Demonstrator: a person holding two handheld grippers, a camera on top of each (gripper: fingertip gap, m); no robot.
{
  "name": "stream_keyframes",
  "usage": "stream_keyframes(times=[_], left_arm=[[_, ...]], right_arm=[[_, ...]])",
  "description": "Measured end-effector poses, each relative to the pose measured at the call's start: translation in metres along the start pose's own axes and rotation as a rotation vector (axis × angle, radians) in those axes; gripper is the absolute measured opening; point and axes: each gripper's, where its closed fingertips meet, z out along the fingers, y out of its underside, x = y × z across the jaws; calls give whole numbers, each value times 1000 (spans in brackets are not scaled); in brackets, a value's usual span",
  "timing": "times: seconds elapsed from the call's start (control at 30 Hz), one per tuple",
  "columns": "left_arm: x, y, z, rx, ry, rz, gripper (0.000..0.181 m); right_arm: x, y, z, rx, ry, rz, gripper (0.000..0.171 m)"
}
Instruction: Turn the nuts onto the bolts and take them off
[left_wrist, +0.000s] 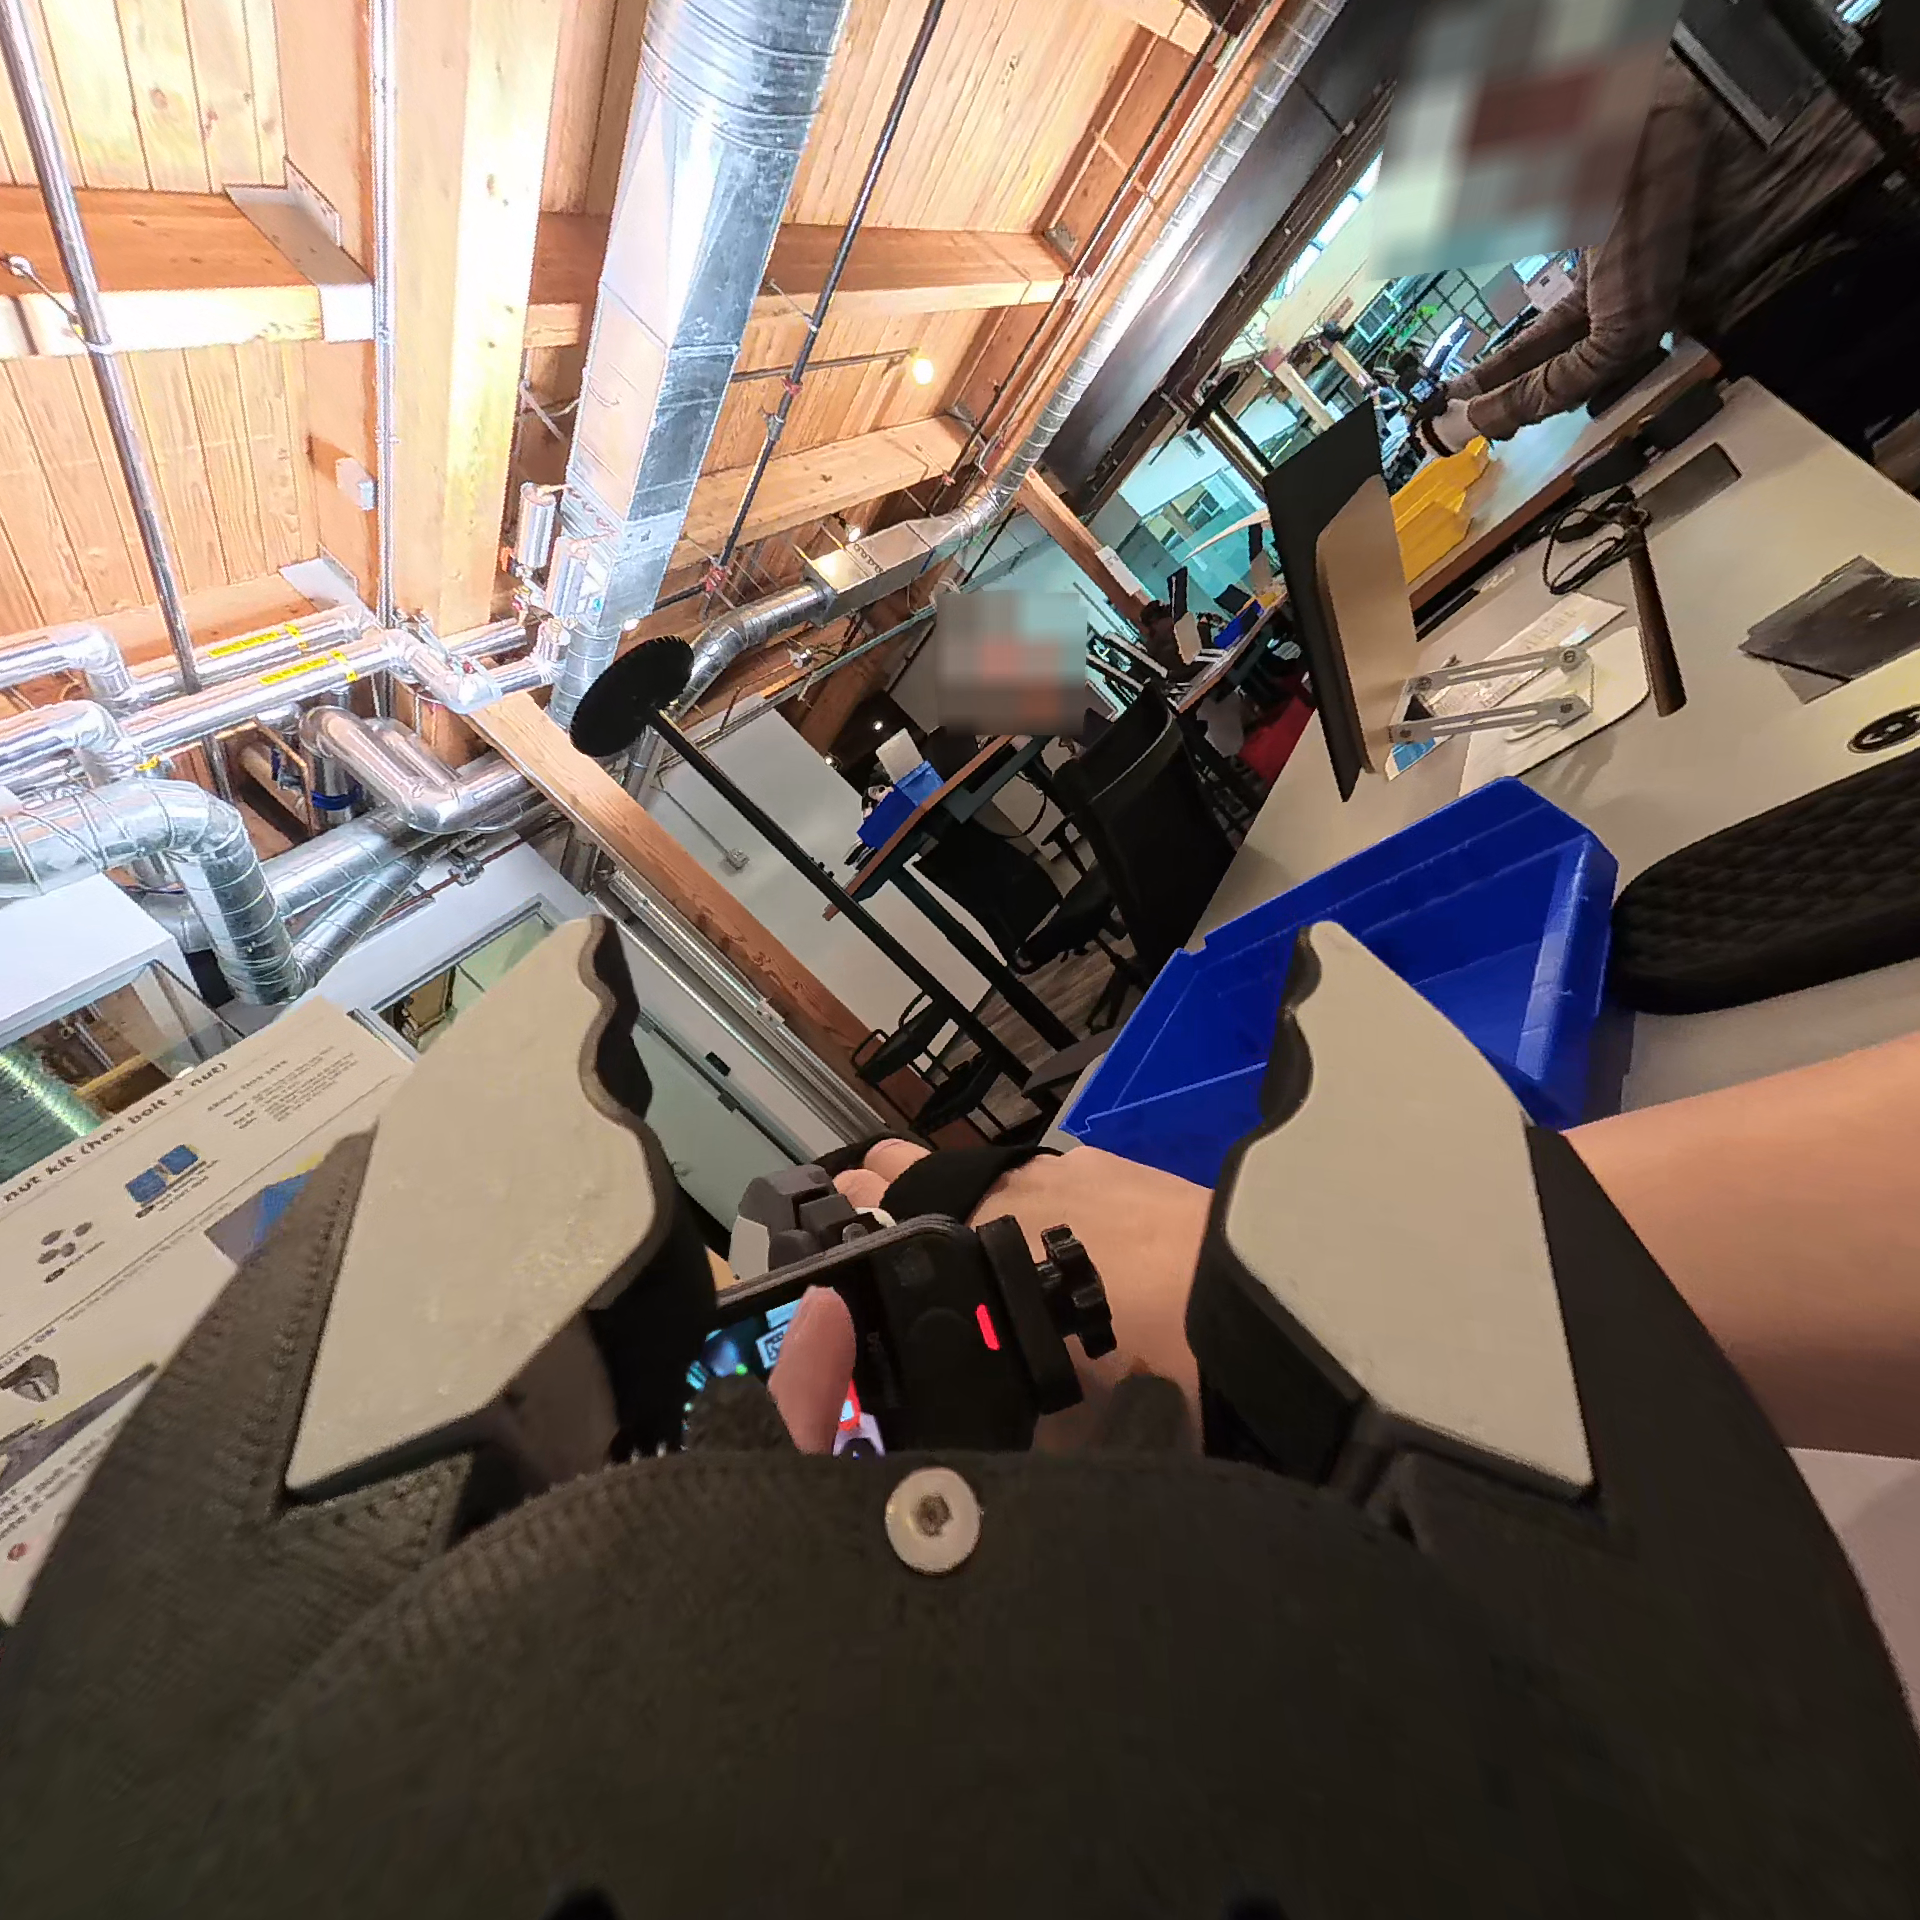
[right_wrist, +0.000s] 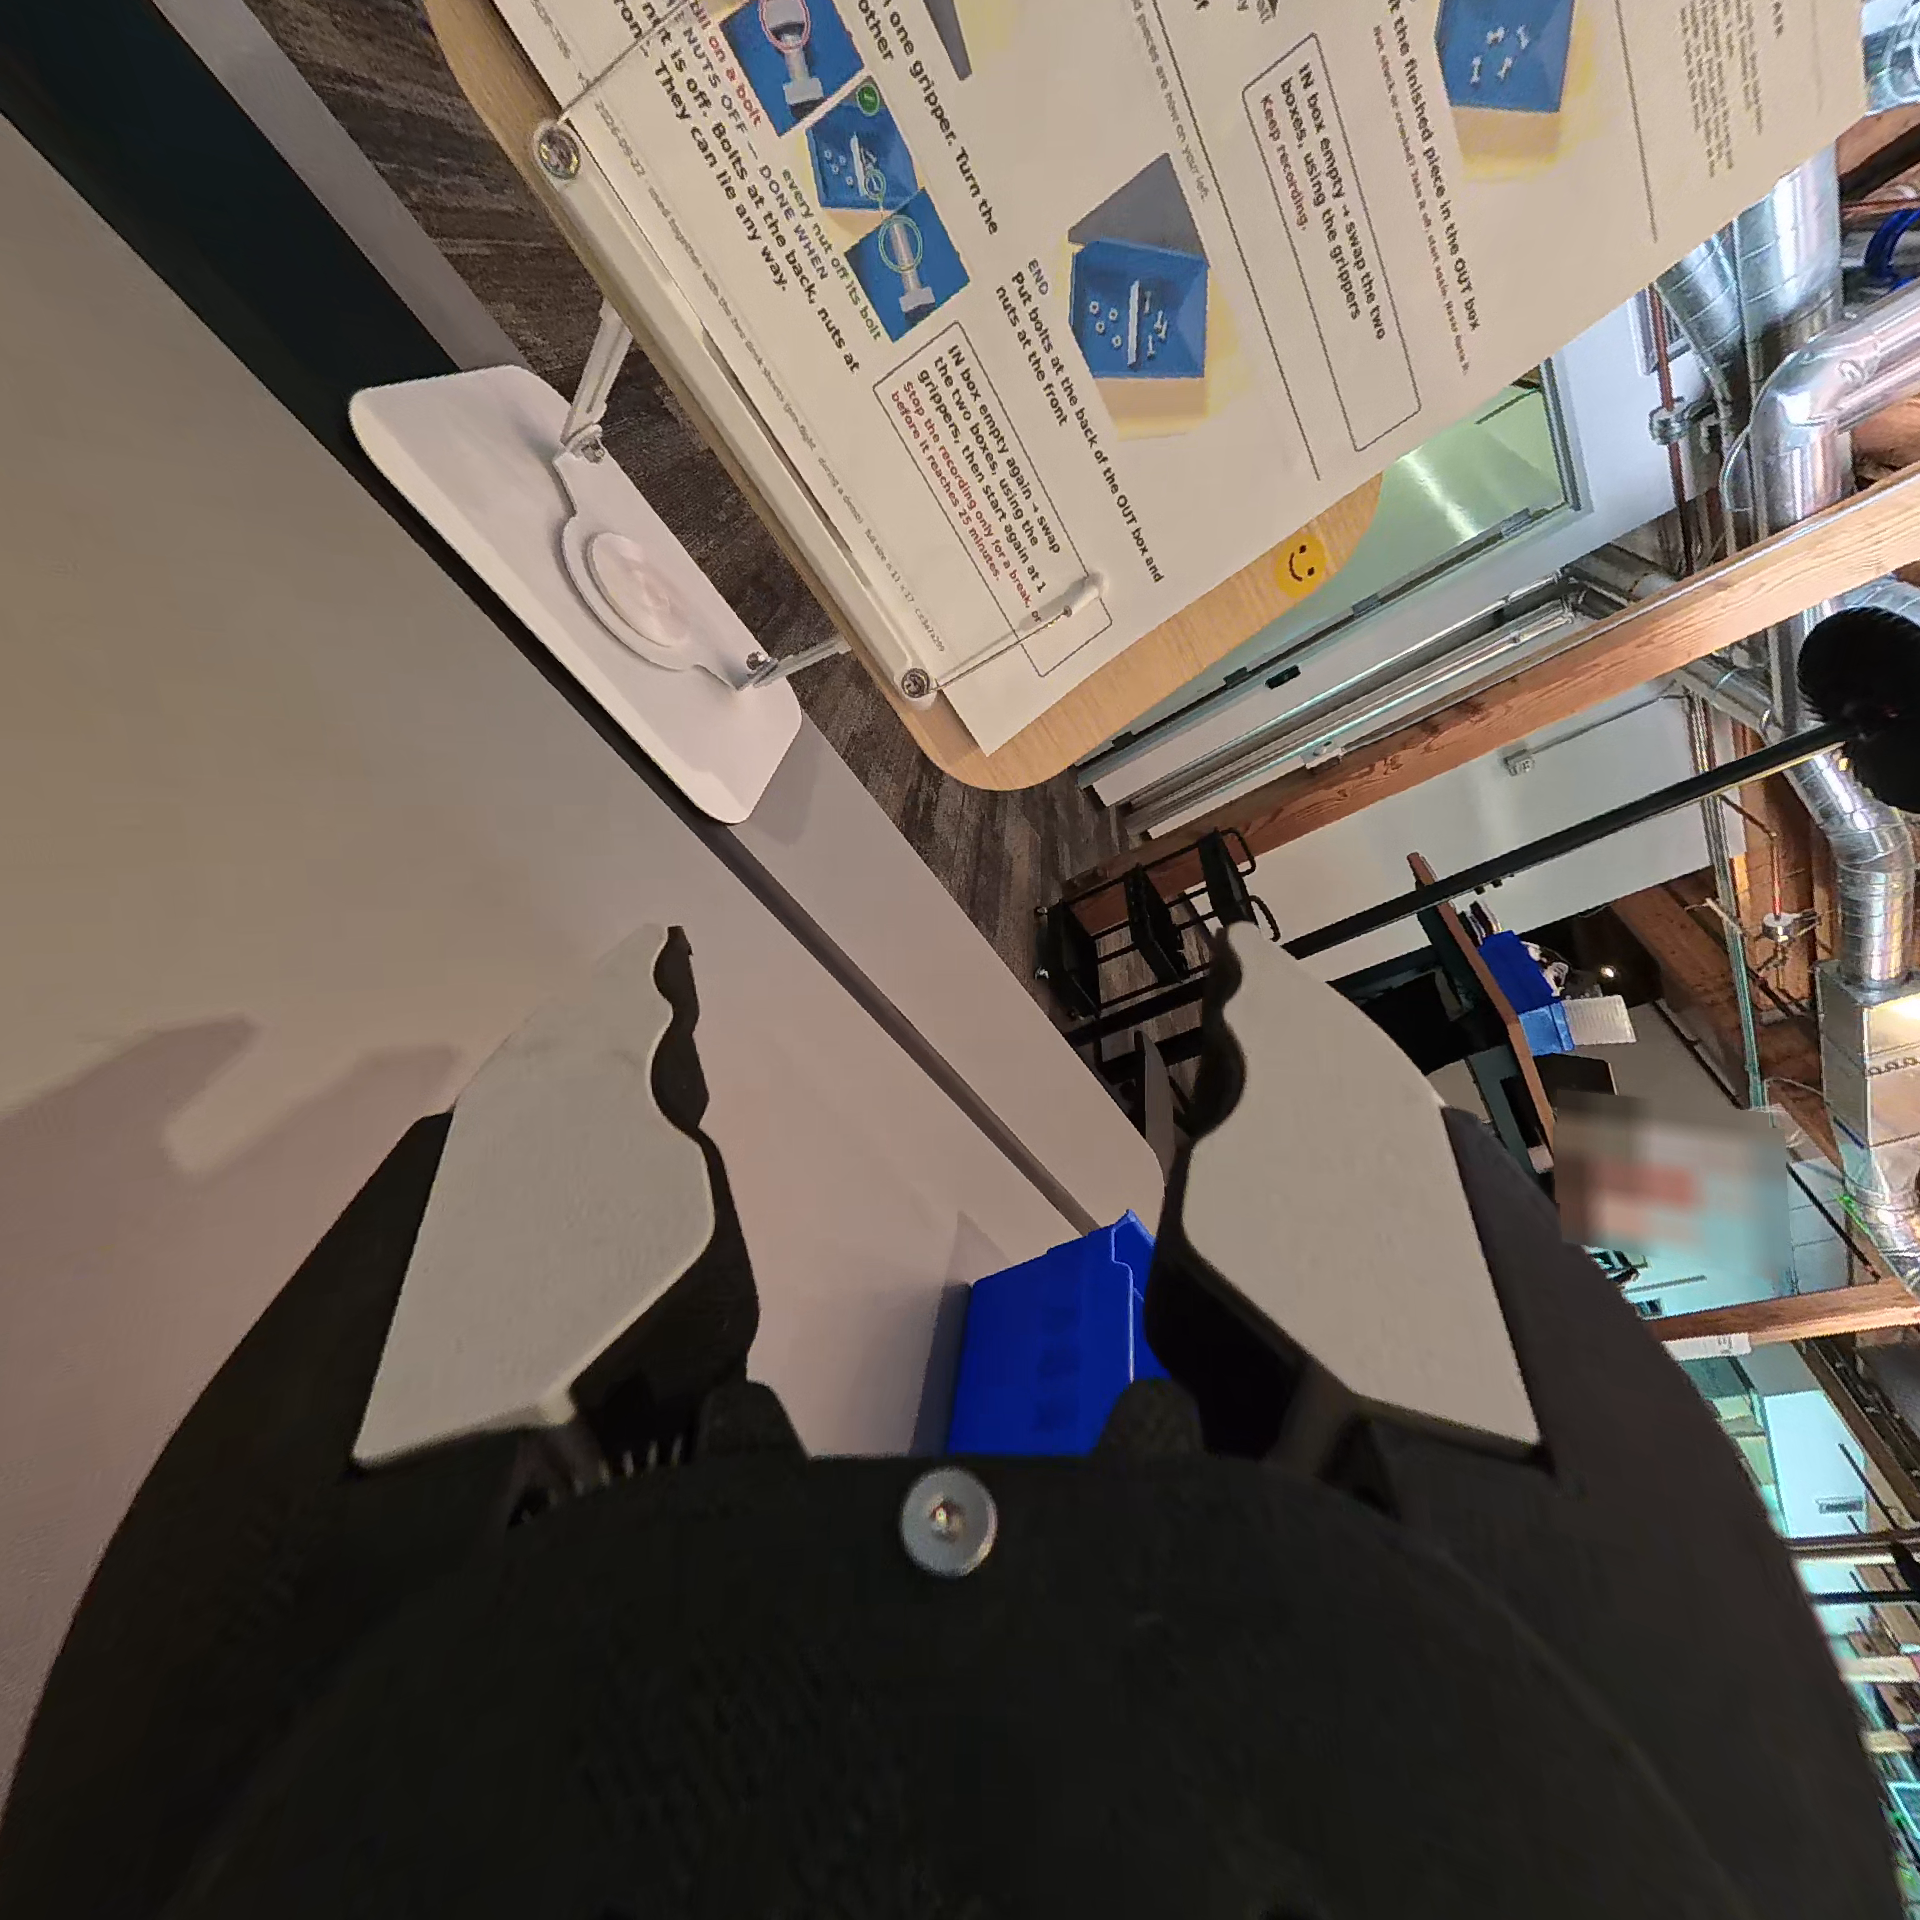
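Observation:
No nuts or bolts show in either view. My left gripper (left_wrist: 956, 945) is open and empty, tilted up toward the ceiling. Between its fingers I see a person's hand (left_wrist: 1081, 1236) on a black device with a red light (left_wrist: 935, 1320). A blue bin (left_wrist: 1455, 956) lies on the grey table behind the right finger; what it holds is hidden. My right gripper (right_wrist: 951, 940) is open and empty, rolled sideways above the grey table (right_wrist: 260, 831). A blue bin (right_wrist: 1049, 1340) shows low between its fingers.
A wooden board with printed instruction sheets (right_wrist: 1039, 312) stands on a white base (right_wrist: 582, 582) at the table's edge. Another such stand (left_wrist: 1351, 613), a black mesh pad (left_wrist: 1787, 894) and a person at a far table (left_wrist: 1558, 364) show in the left wrist view. The left gripper's tips are roughly 20 cm from the right gripper's. To reach the white base (right_wrist: 582, 582) in a straight line is about 35 cm for my right fingers, about 55 cm for my left.

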Motion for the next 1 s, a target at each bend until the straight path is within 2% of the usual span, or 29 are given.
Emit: stream_keyframes(times=[0.03,0.3,0.67,0.9,1.0], left_arm=[[-1,2,1,-8,-5,2,116],[-4,-12,-4,32,-14,10,117],[-41,-23,-20,56,-89,6,116],[-84,-42,-44,124,-171,-79,116],[-115,-31,-53,52,-273,-85,115]], right_arm=[[-1,0,0,-1,-4,0,94],[-5,3,4,-6,-22,-1,94],[-3,10,9,-25,-43,26,94],[22,25,17,-36,-2,102,94],[40,32,18,-30,35,147,94]])
